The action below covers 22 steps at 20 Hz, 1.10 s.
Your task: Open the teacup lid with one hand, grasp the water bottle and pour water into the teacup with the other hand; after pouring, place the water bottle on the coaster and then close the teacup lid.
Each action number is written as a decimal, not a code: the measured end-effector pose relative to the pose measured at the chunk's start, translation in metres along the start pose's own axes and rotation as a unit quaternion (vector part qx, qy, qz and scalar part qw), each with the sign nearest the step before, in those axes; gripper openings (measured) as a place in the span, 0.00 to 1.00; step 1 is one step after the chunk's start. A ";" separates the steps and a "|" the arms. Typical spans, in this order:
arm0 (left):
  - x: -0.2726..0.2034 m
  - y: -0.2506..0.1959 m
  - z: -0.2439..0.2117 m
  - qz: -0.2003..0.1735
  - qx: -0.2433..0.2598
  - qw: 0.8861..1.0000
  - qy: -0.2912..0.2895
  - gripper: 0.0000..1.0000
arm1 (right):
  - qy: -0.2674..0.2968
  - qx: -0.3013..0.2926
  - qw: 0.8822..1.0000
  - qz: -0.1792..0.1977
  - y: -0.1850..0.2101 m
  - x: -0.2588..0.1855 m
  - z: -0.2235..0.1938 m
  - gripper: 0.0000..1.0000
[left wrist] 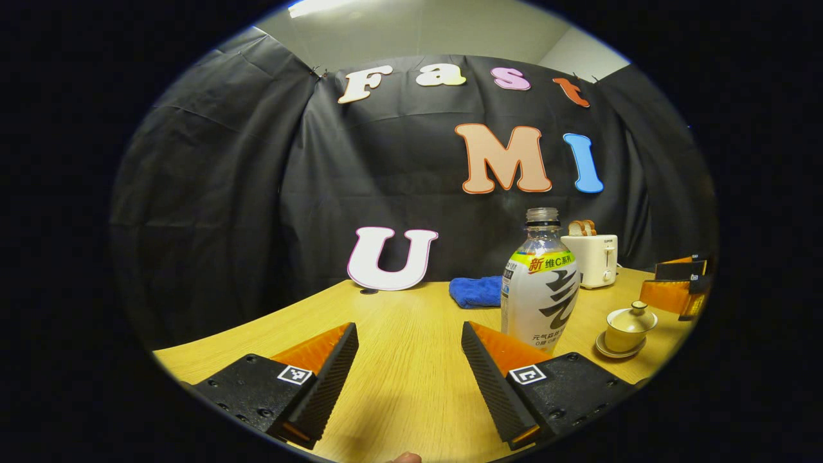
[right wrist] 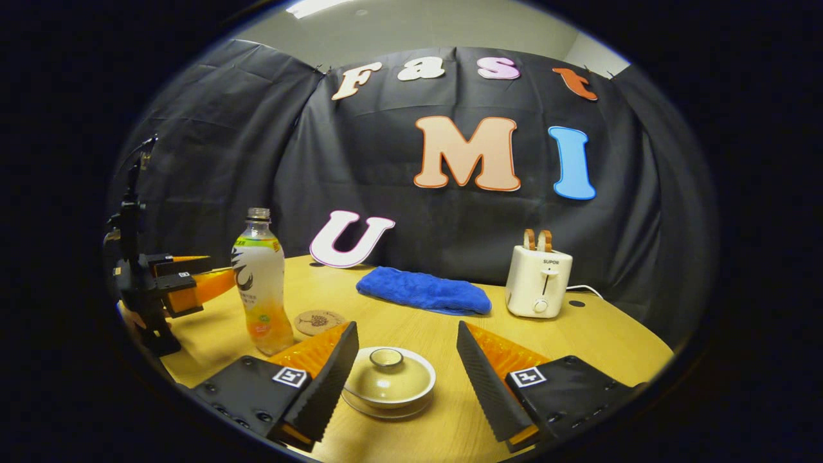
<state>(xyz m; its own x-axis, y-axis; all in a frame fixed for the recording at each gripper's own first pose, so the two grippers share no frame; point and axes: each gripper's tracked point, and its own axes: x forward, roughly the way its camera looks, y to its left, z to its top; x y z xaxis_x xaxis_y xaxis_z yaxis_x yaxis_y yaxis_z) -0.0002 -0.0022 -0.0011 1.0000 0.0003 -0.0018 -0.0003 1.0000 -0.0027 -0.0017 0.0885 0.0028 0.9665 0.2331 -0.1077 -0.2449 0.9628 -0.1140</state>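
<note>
An uncapped plastic water bottle (left wrist: 540,283) (right wrist: 262,283) with a white label stands upright on the wooden table. My left gripper (left wrist: 408,370) is open, low over the table, with the bottle just ahead of its right finger. A cream lidded teacup (right wrist: 388,381) (left wrist: 630,325) rests on its saucer, lid on. My right gripper (right wrist: 406,373) is open with the teacup between its fingers, not touched by them. A round brown coaster (right wrist: 319,321) lies behind the teacup, right of the bottle. The left gripper (right wrist: 183,283) also shows at the left of the right gripper view.
A blue cloth (right wrist: 424,292) (left wrist: 476,291) lies at the back of the table. A white toaster (right wrist: 537,280) (left wrist: 595,257) with toast slices stands at the back right, its cord trailing off. The table's front edge (left wrist: 193,357) curves close by.
</note>
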 end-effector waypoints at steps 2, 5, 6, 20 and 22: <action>0.000 0.000 0.000 0.000 0.000 1.000 0.000 0.94 | 0.010 -0.001 1.000 0.009 0.005 0.002 -0.006 0.86; 0.000 0.000 -0.001 0.000 0.000 1.000 0.000 0.94 | 0.023 -0.009 1.000 0.019 0.014 0.004 -0.011 0.86; 0.000 0.000 -0.001 0.000 0.001 1.000 0.000 0.95 | 0.027 -0.011 0.999 0.019 0.014 0.005 -0.013 0.81; 0.001 0.001 -0.001 -0.001 0.001 1.000 -0.001 0.95 | 0.062 -0.011 0.997 0.033 0.021 0.012 -0.033 0.51; 0.001 0.001 -0.002 -0.001 0.001 1.000 -0.001 0.94 | 0.056 -0.013 0.998 0.021 0.015 0.006 -0.030 0.42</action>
<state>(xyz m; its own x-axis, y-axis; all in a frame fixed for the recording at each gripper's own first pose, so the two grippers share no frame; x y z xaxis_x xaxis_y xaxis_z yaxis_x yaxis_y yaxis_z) 0.0011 -0.0013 -0.0033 1.0000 -0.0016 0.0000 0.0016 1.0000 -0.0015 -0.0015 0.1007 -0.0292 0.9412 0.2548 -0.2217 -0.2880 0.9484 -0.1327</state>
